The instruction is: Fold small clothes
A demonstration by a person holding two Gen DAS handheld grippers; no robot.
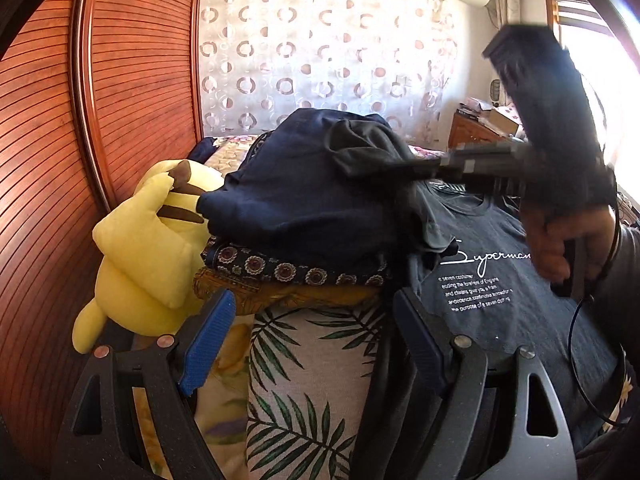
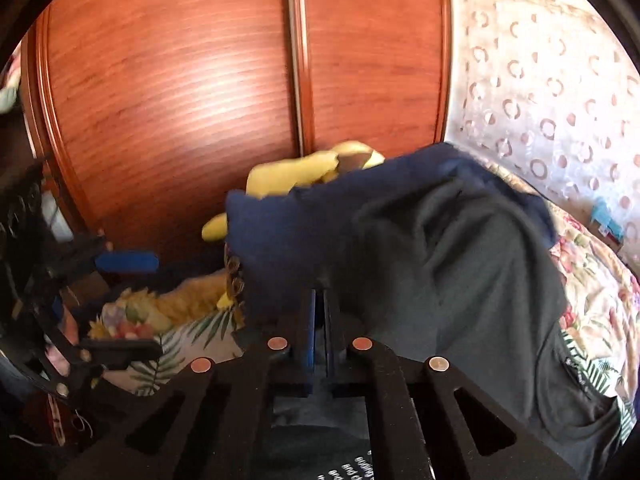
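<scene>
Dark grey tee (image 1: 492, 280) w/ white "Superman" print is lying on the bed beside a stack of folded clothes (image 1: 296, 216), one sleeve lifting toward the stack. Motion blur is smearing the right gripper (image 2: 319, 300); its jaws are pinching shut on tee fabric. Left gripper (image 1: 312, 328) is hovering wide open, holding nothing, near the yellow plush (image 1: 148, 248).

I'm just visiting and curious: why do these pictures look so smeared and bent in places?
Left wrist view: the window at right is blown out white, the right tongs crossing the frame are motion-blurred, and the wardrobe lines bow from the fisheye lens. Right wrist view: the dark T-shirt and the wardrobe look soft with movement.
</scene>
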